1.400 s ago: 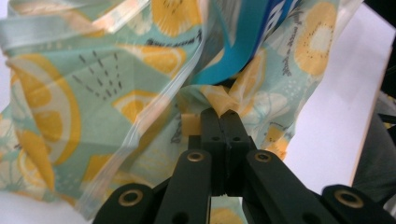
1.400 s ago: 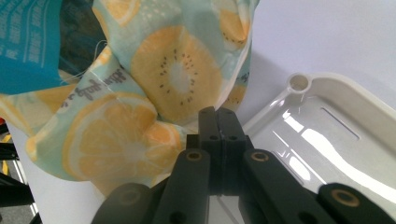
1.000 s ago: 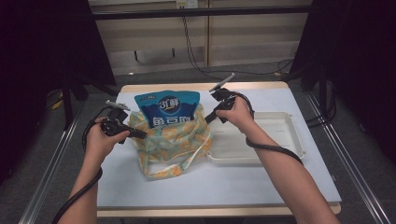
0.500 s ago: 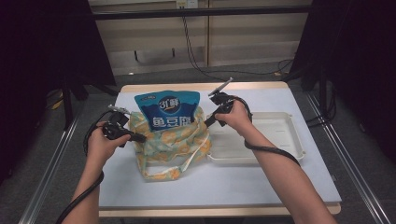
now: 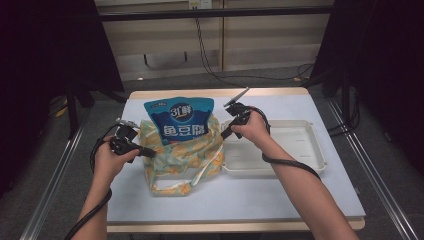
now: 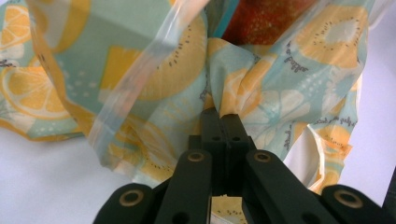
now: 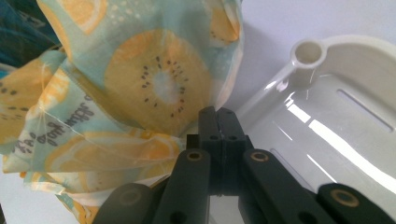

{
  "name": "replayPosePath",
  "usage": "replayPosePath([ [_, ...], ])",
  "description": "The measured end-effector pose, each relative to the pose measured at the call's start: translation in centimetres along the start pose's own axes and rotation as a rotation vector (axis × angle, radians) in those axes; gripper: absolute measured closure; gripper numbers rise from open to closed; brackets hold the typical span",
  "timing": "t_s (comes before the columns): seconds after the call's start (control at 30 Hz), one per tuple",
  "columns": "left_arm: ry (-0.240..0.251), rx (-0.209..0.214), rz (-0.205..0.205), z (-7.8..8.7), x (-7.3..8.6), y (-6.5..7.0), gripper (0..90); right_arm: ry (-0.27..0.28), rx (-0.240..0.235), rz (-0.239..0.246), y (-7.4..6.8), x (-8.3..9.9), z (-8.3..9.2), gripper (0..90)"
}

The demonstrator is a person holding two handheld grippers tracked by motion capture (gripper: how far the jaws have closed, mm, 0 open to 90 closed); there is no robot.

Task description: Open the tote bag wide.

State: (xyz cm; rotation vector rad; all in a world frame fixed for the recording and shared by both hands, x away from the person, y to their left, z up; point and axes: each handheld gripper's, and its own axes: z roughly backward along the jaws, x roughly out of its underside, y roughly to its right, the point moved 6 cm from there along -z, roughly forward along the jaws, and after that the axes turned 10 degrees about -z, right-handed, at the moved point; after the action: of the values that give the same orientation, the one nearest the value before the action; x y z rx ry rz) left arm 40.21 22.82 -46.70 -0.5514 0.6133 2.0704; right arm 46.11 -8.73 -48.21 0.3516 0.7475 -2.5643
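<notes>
You held the fruit-print bag at both sides, one gripper clamped on each edge.

Your left gripper (image 5: 145, 151) had its jaws closed on the left side of the pale green plastic bag printed with yellow citrus and kiwi slices (image 5: 182, 155), and in the left gripper view the closed tips (image 6: 223, 122) pinched a fold of that bag (image 6: 154, 79). Your right gripper (image 5: 226, 134) was shut on the bag's right edge, its tips (image 7: 218, 122) biting the film (image 7: 154, 79) just beside the white plastic tray (image 7: 336, 126). The bag sat on the pale blue desk (image 5: 280, 200) with a blue snack pouch bearing white lettering (image 5: 179, 119) standing up out of its mouth. The tray (image 5: 300, 150) lay just right of the bag.
</notes>
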Motion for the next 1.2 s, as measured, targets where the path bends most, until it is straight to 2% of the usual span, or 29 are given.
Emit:
replayPosePath([
  [0.03,0.017,-0.007,0.007,0.0,0.0,0.1,90.0,-0.004,0.003,-0.004,0.0,0.1,0.0,90.0],
  [0.17,0.022,-0.026,-0.010,0.1,0.2,0.6,90.0,0.004,0.002,-0.015,0.1,0.2,0.3,90.0],
  [0.3,0.029,-0.027,-0.017,0.5,0.1,0.9,90.0,0.014,0.006,-0.010,0.2,0.2,1.1,90.0],
  [0.33,0.036,-0.033,-0.020,0.6,-0.1,1.0,90.0,0.020,-0.005,-0.023,0.0,0.2,1.3,90.0],
  [0.37,0.048,-0.026,-0.018,0.6,-0.2,1.0,90.0,0.021,-0.007,-0.015,-0.1,0.2,1.5,90.0],
  [0.5,0.041,-0.037,-0.020,0.8,-0.5,1.1,90.0,0.042,0.002,-0.008,-0.5,-0.2,2.7,78.1],
  [0.57,0.036,-0.036,-0.027,0.9,-0.6,1.1,90.0,0.061,0.003,-0.007,-0.8,-0.6,3.4,75.0],
  [0.63,0.040,-0.039,-0.026,0.8,-0.7,1.2,90.0,0.071,0.012,0.000,-1.1,-0.9,3.8,67.0],
  [0.7,0.042,-0.039,-0.032,0.8,-0.8,1.2,90.0,0.087,0.018,0.016,-1.4,-1.3,4.1,64.2],
  [0.97,0.050,-0.027,-0.041,0.8,-0.9,1.0,90.0,0.107,0.029,0.023,-2.4,-3.2,3.5,54.7],
  [1.1,0.048,-0.036,-0.051,0.7,-1.0,0.9,90.0,0.118,0.023,0.025,-2.9,-4.0,2.9,50.8],
  [1.13,0.051,-0.037,-0.053,0.7,-1.0,0.9,90.0,0.118,0.023,0.022,-3.0,-4.1,2.8,50.6],
  [1.2,0.054,-0.032,-0.048,0.6,-1.0,0.9,90.0,0.109,0.022,0.027,-3.2,-4.3,2.4,56.4],
])
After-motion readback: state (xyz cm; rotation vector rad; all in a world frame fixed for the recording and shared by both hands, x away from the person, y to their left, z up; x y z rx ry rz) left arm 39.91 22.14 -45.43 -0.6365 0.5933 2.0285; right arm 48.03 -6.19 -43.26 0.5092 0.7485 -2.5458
